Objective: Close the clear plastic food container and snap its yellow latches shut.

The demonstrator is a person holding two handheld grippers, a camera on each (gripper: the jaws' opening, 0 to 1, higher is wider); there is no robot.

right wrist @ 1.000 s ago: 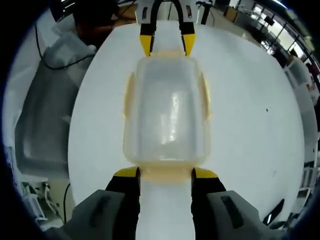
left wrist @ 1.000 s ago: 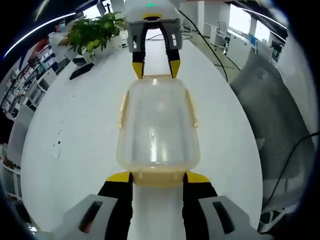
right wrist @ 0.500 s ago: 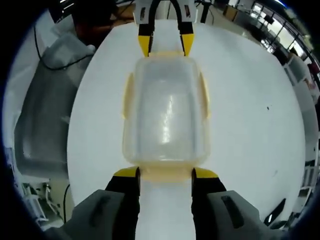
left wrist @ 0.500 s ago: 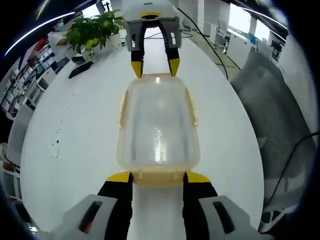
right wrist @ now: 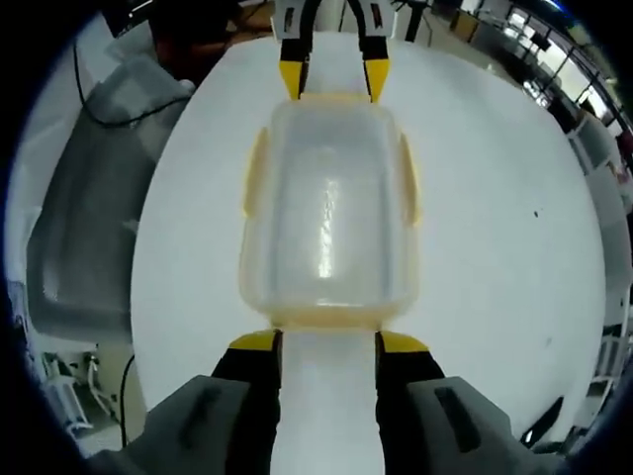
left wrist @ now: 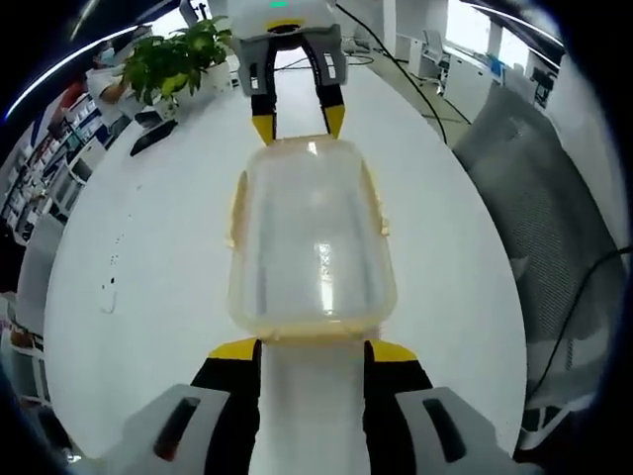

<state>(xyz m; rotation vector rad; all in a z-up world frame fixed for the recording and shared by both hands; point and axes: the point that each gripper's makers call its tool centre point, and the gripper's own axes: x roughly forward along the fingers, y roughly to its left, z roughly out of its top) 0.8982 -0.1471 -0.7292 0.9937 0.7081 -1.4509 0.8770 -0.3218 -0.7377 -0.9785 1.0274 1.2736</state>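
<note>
The big round white table point(left wrist: 148, 228) lies under both grippers. On it, directly ahead of the left gripper point(left wrist: 312, 348), stands the clear rectangular plastic food container point(left wrist: 309, 242) with its lid on. The yellow latches point(left wrist: 375, 206) sit along its sides. The left gripper's yellow-tipped jaws are parted, and the container's near end lies just at their tips. The right gripper point(right wrist: 327, 341) faces it from the opposite end, jaws also apart. A green potted plant point(left wrist: 178, 61) stands far beyond.
</note>
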